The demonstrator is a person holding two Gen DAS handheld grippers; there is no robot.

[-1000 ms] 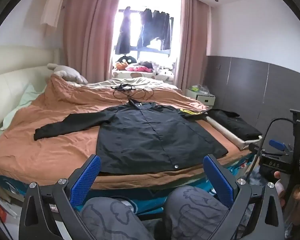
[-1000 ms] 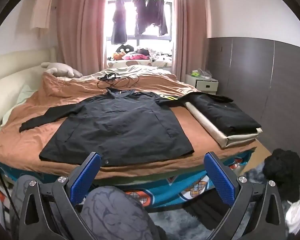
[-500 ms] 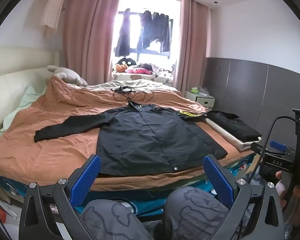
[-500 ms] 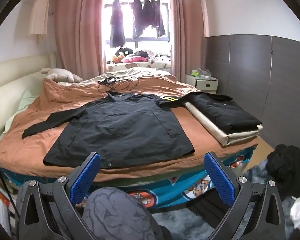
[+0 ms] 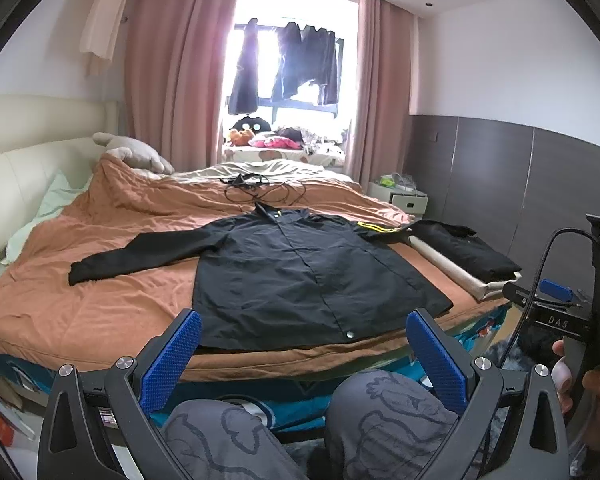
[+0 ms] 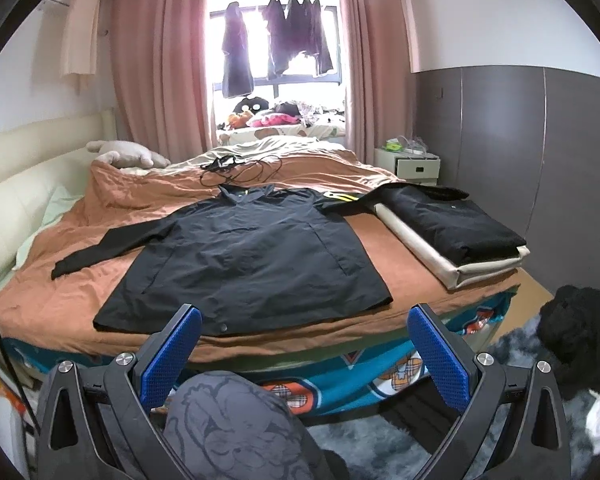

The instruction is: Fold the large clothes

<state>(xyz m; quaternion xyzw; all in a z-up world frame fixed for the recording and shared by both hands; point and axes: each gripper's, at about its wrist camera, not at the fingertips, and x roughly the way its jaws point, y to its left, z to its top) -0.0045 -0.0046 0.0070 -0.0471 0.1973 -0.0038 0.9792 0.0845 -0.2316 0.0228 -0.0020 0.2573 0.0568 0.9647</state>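
Jacket [image 6: 244, 264] lies flat on the bed [image 6: 100, 292], sleeves spread; we hold left gripper [image 5: 300, 360] and right gripper [image 6: 304, 356] released, short of its hem

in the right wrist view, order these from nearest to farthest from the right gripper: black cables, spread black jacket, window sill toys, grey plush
1. spread black jacket, just ahead of the right gripper on the bed
2. black cables, past the jacket collar
3. grey plush, far left, about level with the cables, too close to call
4. window sill toys, farthest

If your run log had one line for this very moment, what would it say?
stage: before first fold | dark navy button-front jacket: spread flat on rust-orange bedspread | left gripper: open, empty | right gripper: open, empty
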